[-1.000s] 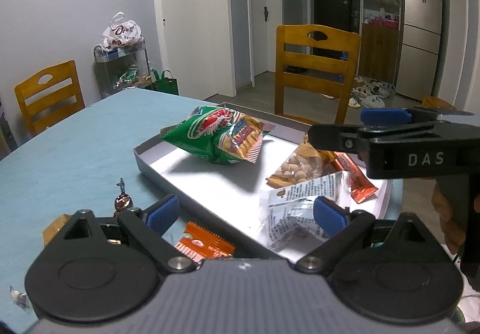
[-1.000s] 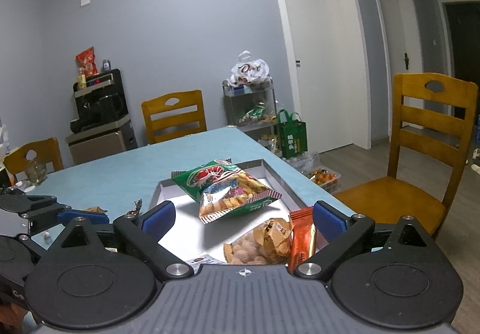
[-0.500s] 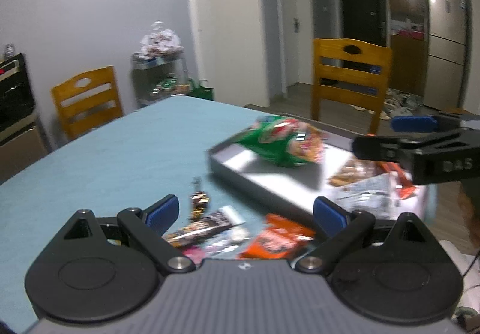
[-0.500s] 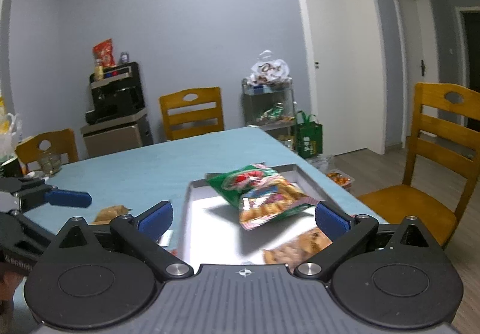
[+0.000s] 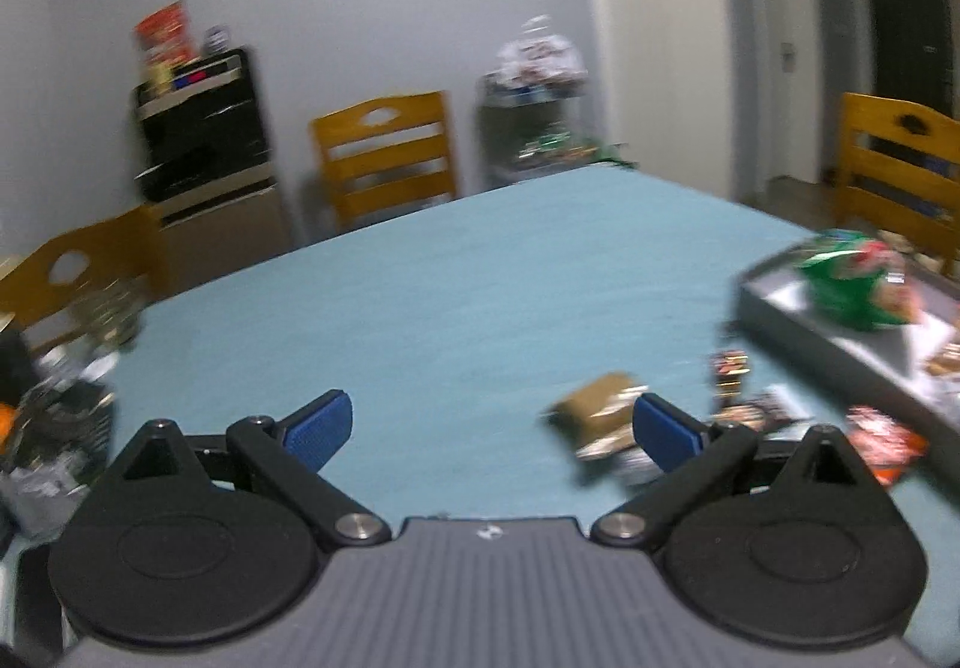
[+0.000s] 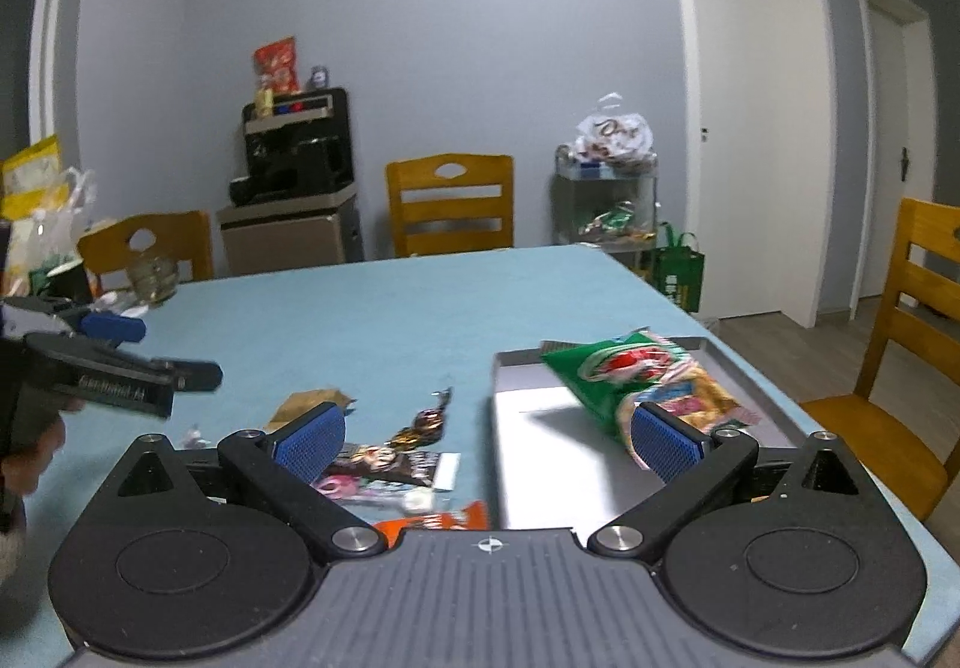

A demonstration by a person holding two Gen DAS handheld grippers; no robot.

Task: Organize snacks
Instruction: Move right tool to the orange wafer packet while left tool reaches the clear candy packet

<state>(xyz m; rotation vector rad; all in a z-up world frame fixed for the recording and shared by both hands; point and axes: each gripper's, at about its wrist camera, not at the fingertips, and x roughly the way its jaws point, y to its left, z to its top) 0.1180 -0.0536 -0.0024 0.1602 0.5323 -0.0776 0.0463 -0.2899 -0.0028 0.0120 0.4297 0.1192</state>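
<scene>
A grey tray (image 6: pixel 522 368) sits on the teal table (image 6: pixel 384 308) at the right, with a green chip bag (image 6: pixel 624 374) lying in it. Loose snacks lie left of the tray: a brown packet (image 6: pixel 306 404), a wrapped candy (image 6: pixel 423 422), a dark bar (image 6: pixel 390 461) and an orange packet (image 6: pixel 438 521). My right gripper (image 6: pixel 489 437) is open above these, nothing held. My left gripper (image 5: pixel 492 428) is open over bare table, with the brown packet (image 5: pixel 597 407) by its right finger. The tray (image 5: pixel 804 317) and chip bag (image 5: pixel 852 284) are blurred at far right. The left gripper (image 6: pixel 150 362) shows at left.
Wooden chairs (image 6: pixel 450 206) ring the table. A glass jar (image 6: pixel 153 278) and bags (image 6: pixel 36 212) crowd the far left corner. A cabinet with a black machine (image 6: pixel 294 158) and a wire rack (image 6: pixel 606 200) stand against the wall. The table's right edge runs beside the tray.
Both grippers have swung left, away from the tray. The left one moved fast off the tray onto open table; the right one now faces the loose snacks left of the tray.
</scene>
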